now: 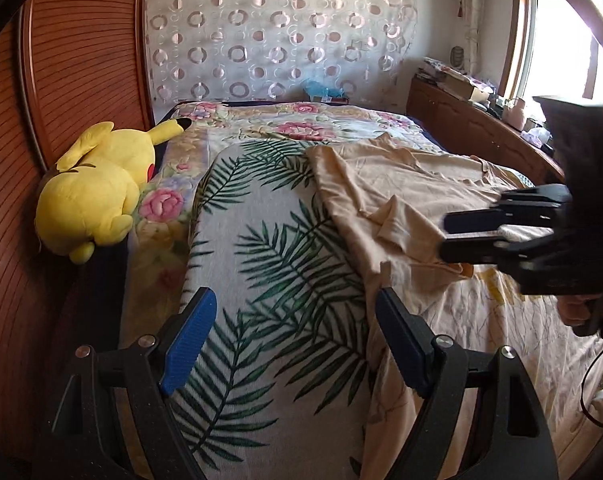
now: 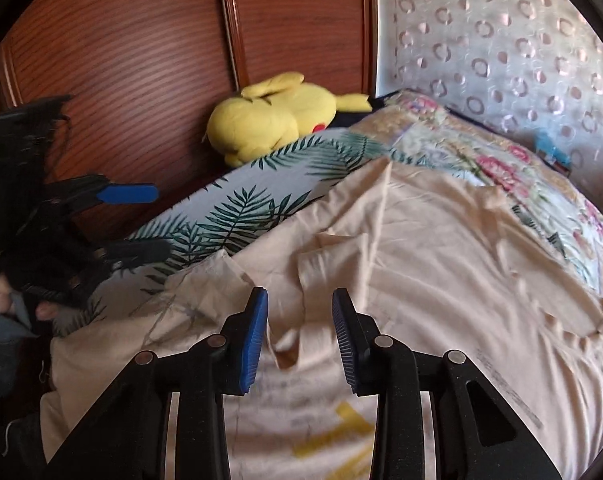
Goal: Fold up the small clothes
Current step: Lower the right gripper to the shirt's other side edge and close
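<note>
A peach-coloured garment point(image 1: 385, 196) lies spread and wrinkled on the bed; it fills the middle of the right wrist view point(image 2: 441, 248). My left gripper point(image 1: 293, 304) is open and empty, over the palm-leaf blanket point(image 1: 269, 264) just left of the garment's edge. My right gripper point(image 2: 300, 304) is open, with its blue pads either side of a fold at the garment's near edge. Each gripper also shows in the other's view, the right one point(image 1: 449, 236) above the garment, the left one point(image 2: 157, 220) open over the blanket.
A yellow plush toy point(image 1: 97, 192) lies at the bed's left side against a wooden headboard point(image 1: 61, 92). A floral quilt point(image 1: 293, 124) covers the far end. A cluttered wooden cabinet point(image 1: 461, 112) runs under the window at right. A patterned curtain point(image 1: 277, 28) hangs behind.
</note>
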Tool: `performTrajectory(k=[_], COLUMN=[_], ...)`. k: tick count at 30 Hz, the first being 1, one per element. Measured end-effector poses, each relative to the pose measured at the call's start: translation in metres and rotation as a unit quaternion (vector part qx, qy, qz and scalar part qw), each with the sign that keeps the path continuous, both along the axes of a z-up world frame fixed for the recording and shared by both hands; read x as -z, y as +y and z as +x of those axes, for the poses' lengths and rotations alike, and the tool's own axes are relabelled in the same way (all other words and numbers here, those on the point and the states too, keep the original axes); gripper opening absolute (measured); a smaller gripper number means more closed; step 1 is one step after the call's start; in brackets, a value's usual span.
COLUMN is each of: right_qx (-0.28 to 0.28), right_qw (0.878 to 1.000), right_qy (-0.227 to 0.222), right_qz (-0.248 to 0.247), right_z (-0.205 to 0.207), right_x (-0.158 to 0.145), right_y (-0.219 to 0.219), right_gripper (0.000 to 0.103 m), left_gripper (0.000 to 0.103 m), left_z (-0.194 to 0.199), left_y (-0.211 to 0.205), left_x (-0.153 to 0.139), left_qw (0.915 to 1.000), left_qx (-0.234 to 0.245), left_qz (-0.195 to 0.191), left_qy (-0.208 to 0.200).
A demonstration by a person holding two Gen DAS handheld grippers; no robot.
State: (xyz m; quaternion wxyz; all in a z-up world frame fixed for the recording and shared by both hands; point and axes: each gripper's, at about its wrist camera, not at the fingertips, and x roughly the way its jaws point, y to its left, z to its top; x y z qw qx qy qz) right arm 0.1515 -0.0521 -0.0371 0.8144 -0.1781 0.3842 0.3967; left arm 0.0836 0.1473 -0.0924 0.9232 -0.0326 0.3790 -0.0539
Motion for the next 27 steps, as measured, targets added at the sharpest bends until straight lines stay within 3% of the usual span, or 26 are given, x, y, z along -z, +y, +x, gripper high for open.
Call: performTrajectory(k=[9,11,12,13,22,27], right_qx=[0.01,0.01,0.011,0.01,0.067,0.099], right_qw=[0.998,0.998,0.998,0.998,0.996,0.994], right_qy=[-0.011,-0.015,-0.019,-0.018,-0.054,-0.052], right_qz=[-0.053,-0.057,-0.061,-0.06,-0.005,0.011], right_z=[0.028,0.03,0.031,0.032,0.028,0.031], right_x=[0.029,0.03,0.028,0.027,-0.008,-0.012], right_y=[0.044,0.047,0.048,0.047,-0.007,-0.041], right_gripper=[0.035,0.024,0.01,0.006,0.002,0.002], left_gripper=[0.082,0.082,0.082,0.082,0.082,0.082], left_z=[-0.014,-0.014,-0.014,-0.014,-0.021,-0.02], left_y=[0.003,0.003,0.003,0.003,-0.008,-0.017], left_x=[0.002,0.002,0.002,0.002,-0.006,-0.009], left_qw=[1.0,1.0,1.0,1.0,0.9999,0.9997], left_qx=[0.001,0.0,0.0,0.001,0.012,0.02], left_qz=[0.0,0.0,0.0,-0.001,-0.001,0.001], left_qy=[-0.002,-0.001,-0.002,-0.002,-0.009,-0.011])
